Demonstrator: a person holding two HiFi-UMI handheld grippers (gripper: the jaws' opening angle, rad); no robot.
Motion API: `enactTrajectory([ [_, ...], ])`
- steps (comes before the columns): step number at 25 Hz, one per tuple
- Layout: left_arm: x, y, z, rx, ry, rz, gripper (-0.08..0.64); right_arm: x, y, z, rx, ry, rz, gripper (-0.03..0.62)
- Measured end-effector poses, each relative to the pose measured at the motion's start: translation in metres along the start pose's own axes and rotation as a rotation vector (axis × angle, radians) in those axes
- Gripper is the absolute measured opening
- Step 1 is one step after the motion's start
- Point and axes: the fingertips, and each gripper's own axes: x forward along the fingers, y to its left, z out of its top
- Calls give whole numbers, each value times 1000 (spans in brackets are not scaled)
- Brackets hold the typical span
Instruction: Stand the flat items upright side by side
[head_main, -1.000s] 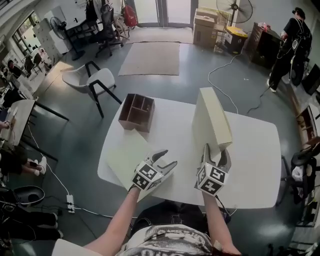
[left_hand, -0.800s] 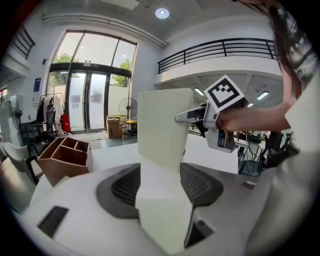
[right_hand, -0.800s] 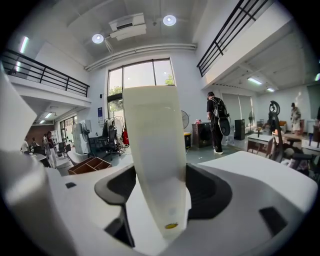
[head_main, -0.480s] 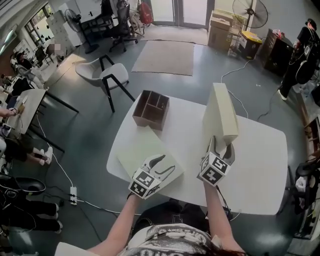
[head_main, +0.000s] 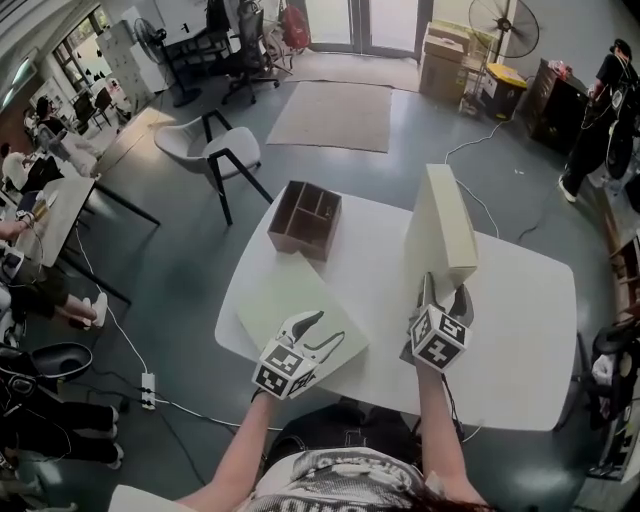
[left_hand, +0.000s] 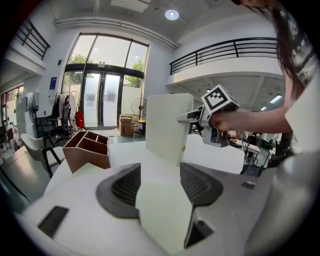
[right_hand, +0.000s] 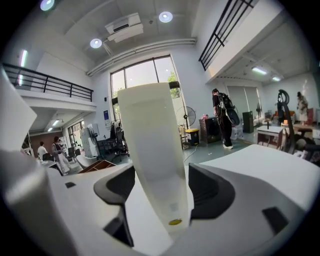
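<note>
Cream box (head_main: 438, 225) stands upright on its long edge, right of centre on the white worktop (head_main: 520, 330) — a tall, slim, matte slab with square corners. The right hand-held gripper (head_main: 446, 288) has its jaws closed on the narrow near end, forearm reaching straight out from the body. A second cream box (head_main: 285, 300) of the same look lies flat at the worktop's left edge — the left hand-held gripper (head_main: 330, 328) grips its near corner between ribbed dark pads, angled in towards the middle, marker cube facing up. Beyond it stands a brown wooden organiser (head_main: 305, 218) with open compartments.
</note>
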Motion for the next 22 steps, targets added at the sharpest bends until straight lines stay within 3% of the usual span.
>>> enactTrajectory([
  [8,-5,1,-1,-5,-8,8,250,-25,-4,-10,19,41,71,330],
  [14,-15,14,-13,-98,-28,47,250,-50,2,-39,15,106,139,328],
  [17,-24,23,-19,-136,-40,76,251,-60,20,-61,0,149,233,279],
  [22,-42,47,-34,-214,-55,154,250,-67,79,-107,-16,284,522,281],
])
